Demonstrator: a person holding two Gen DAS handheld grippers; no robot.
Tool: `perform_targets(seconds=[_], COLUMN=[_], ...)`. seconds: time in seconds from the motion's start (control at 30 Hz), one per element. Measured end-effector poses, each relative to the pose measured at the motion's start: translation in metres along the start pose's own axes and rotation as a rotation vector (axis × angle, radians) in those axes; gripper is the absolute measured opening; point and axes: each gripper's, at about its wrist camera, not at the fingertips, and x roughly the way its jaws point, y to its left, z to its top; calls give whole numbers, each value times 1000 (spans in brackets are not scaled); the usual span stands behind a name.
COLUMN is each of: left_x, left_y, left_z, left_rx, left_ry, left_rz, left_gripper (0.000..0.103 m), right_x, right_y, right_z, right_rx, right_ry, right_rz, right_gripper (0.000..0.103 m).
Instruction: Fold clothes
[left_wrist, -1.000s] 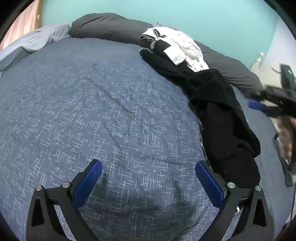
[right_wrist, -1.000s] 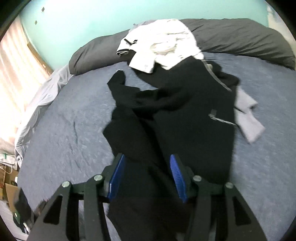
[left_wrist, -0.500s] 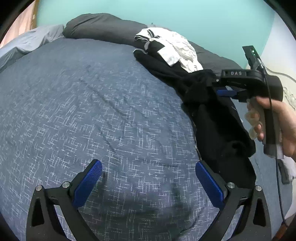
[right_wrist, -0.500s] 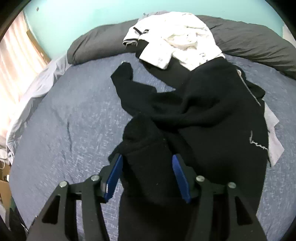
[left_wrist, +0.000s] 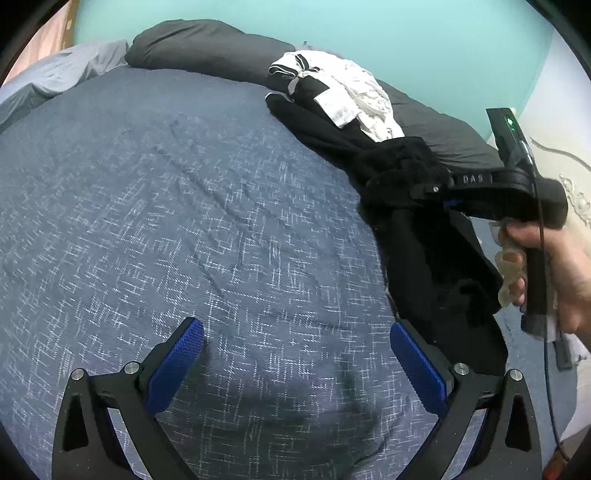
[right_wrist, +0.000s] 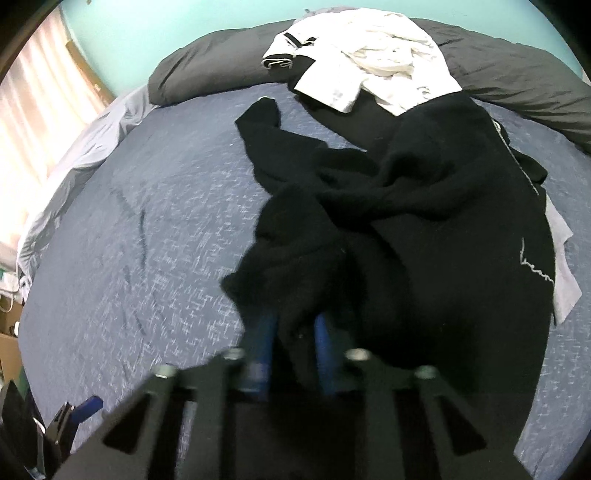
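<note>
Your right gripper (right_wrist: 293, 347) is clamped on a bunched edge of the black sweatshirt (right_wrist: 424, 229), likely to drag it clear. Sweatshirt lies just below the white garment (right_wrist: 373, 51). Your left gripper (left_wrist: 295, 363) hangs spread, holding nothing, over bare bedspread (left_wrist: 155, 206) left of the sweatshirt: 1 free claw.

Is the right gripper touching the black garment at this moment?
Touching. In the right wrist view, the right gripper has black garment fabric bunched between its blue fingers.
</note>
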Motion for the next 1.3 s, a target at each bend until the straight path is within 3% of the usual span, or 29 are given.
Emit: perform_targets(seconds=[0.43,0.57,0.73,0.77,0.87,1.07,1.17,1.3], left_x=[-1,-1,-3,-3,-3,-2,0,2], left_y=[-2,2,3,3,3,1,0,-1], left_z=[-1,0,1,1,0,0,1,1], left_rx=[27,15,8,8,11,20,23,24], left_ry=[5,8,2,3,6,9,13,16], left_rz=[-12,-16,-28,-28,-30,-41,-41,-38], left_gripper=[103,103,103,103,103,103,103,103], right_x=[-31,-43,-79,-86,-98,-73,-51,-23], right_y=[28,27,2,-3,-27,-93,-113,-113], right_z=[-93,-108,-85,-79,-60,-46,-49,-54], right_rx=[-93,-102,-22,-6,68,305,377,388], right_ry=[67,93,-51,-81,-162,-137,-81,-23], right_rz=[194,216,209,209,170,-23,-43,-13], right_gripper=[8,8,14,19,46,54,64,64])
